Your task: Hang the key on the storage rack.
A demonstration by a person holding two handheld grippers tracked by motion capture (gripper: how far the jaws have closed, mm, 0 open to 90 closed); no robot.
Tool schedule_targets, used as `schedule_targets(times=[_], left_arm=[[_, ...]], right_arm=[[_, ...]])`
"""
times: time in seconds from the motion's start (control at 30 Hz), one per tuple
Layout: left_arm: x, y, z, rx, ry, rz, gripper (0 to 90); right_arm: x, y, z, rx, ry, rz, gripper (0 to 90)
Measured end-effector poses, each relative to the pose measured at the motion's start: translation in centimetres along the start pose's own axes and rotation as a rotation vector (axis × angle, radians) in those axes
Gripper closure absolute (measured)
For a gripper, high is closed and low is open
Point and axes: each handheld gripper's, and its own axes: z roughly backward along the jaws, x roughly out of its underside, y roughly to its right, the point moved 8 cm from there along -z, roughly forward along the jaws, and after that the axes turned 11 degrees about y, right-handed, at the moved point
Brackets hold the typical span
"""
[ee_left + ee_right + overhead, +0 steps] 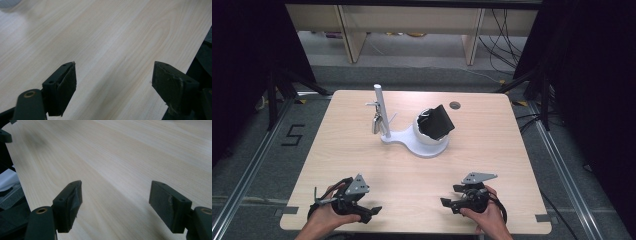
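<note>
1. Nearest the person, the left gripper (373, 210) rested low over the near left part of the wooden table (492, 150), held in the person's left hand (326, 216). Its jaws stood wide apart with nothing between them; in the left gripper view (113, 80) bare wood showed in the gap.

2. The right gripper (451, 195) sat at the near right of the table, held in the right hand (484, 212), well apart from the left gripper. Its jaws were also spread wide and empty, and in the right gripper view (115, 200) plain tabletop lay between them.

3. Each gripper carried a grey three-cornered plate (357, 185) on top.

4. Beyond both grippers lay an open stretch of table, and farther back, near the middle, stood a white stand (404, 137) with a flat base, well apart from either gripper.

5. An upright white post (381, 107) rose from the left end of the stand, and a small metal padlock (376, 123) hung from a peg on it.

6. On the right end of the stand sat a white rounded holder (424, 135) with a black wallet-like item (439, 121) propped in it, tilted to the right.

7. A small dark round hole (455, 105) lay in the tabletop behind the holder, near the far edge.

8. Past the table were grey floor, wooden furniture legs and loose cables (504, 37).
</note>
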Motion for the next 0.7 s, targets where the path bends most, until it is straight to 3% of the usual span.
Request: schedule_targets(times=[0.07, 0.1, 0.27, 0.3, 0.37, 0.4, 0.5, 0.53, 0.6, 0.67, 0.7], left_arm=[[0.4, 0.2, -0.2, -0.003, 0.014, -0.001, 19.4], [1.0, 0.4, -0.3, 0.0, 0.028, 0.04, 19.4], [1.9, 0.3, -0.1, -0.029, 0.036, 0.036, 19.4], [2.4, 0.7, 0.0, -0.022, 0.041, 0.065, 19.4], [2.6, 0.6, 0.1, -0.032, 0.042, 0.051, 19.4], [3.1, 0.6, 0.1, -0.054, 0.039, 0.05, 19.4], [3.3, 0.9, 0.2, -0.046, 0.042, 0.066, 19.2], [3.2, 0.7, 0.2, -0.061, 0.049, 0.045, 19.2], [3.3, 0.6, 0.2, -0.058, 0.048, 0.046, 19.3], [3.4, 0.6, 0.1, -0.054, 0.041, 0.054, 19.2], [3.6, 0.5, 0.1, -0.057, 0.029, 0.038, 19.2]], right_arm=[[0.0, -0.2, 0.0, -0.008, 0.001, -0.006, 27.0], [-0.1, -0.4, -0.1, -0.025, 0.01, -0.005, 24.8], [-0.2, -0.6, 0.0, -0.022, 0.018, 0.009, 20.5], [-0.2, -1.0, -0.2, -0.044, 0.021, -0.003, 18.6], [-0.2, -0.9, -0.3, -0.054, 0.025, 0.024, 17.8], [-0.2, -0.9, -0.2, -0.025, 0.012, 0.016, 16.4], [0.0, -1.1, -0.1, -0.031, 0.005, 0.011, 16.1], [-0.1, -0.8, -0.2, -0.027, 0.011, 0.04, 16.1], [0.0, -1.1, -0.1, -0.032, 0.001, 0.012, 16.1], [-0.1, -0.9, -0.1, -0.027, 0.006, 0.029, 16.1], [0.0, -0.9, -0.1, -0.027, 0.005, 0.03, 16.2]])
